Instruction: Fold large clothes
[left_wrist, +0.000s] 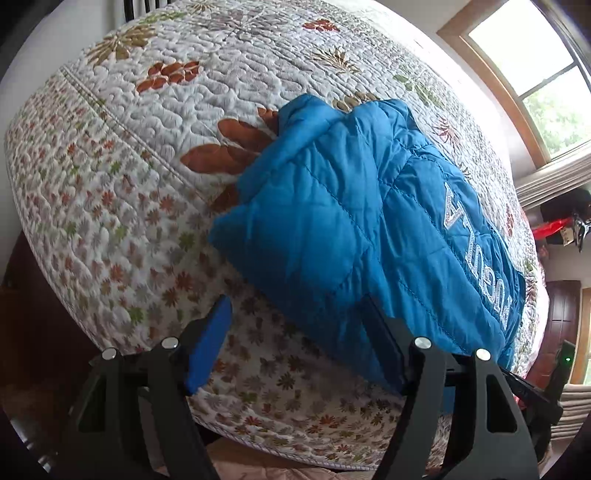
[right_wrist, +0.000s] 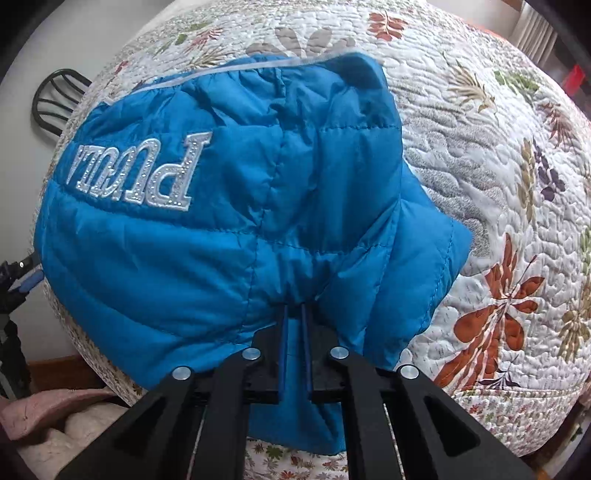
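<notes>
While the puffy bright-blue quilted jacket (right_wrist: 207, 229) is lying bunched up on the white floral quilted bedspread (right_wrist: 480, 155), near the bed's front edge with its hem drooping over the side, only one claw actually has hold of it. The right gripper (right_wrist: 294, 314) has its two blue-padded fingers pressed close together with a fold of the jacket's lower edge pinched between them, and you can see the fabric puckering right at the tips. The left gripper (left_wrist: 299, 321) is spread wide, empty: its blue pad (left_wrist: 208, 343) sits over bare bedspread and the other finger is just at the jacket's near corner, maybe brushing it, hard to say.

So my read is we're mid-fold, at the grab stage. The silver lettering (right_wrist: 140, 173) faces up and the body already looks doubled over itself, with a sleeve or flap lumped toward the far end, though I can't tell exactly which part is which.

Next move, I'd guess: the left claw needs to slide onto that near corner and clamp, so both ends of the edge are held. Then lift and carry it evenly across. This slick padded stuff will probably slip or spring back, so a deep bite matters.
</notes>
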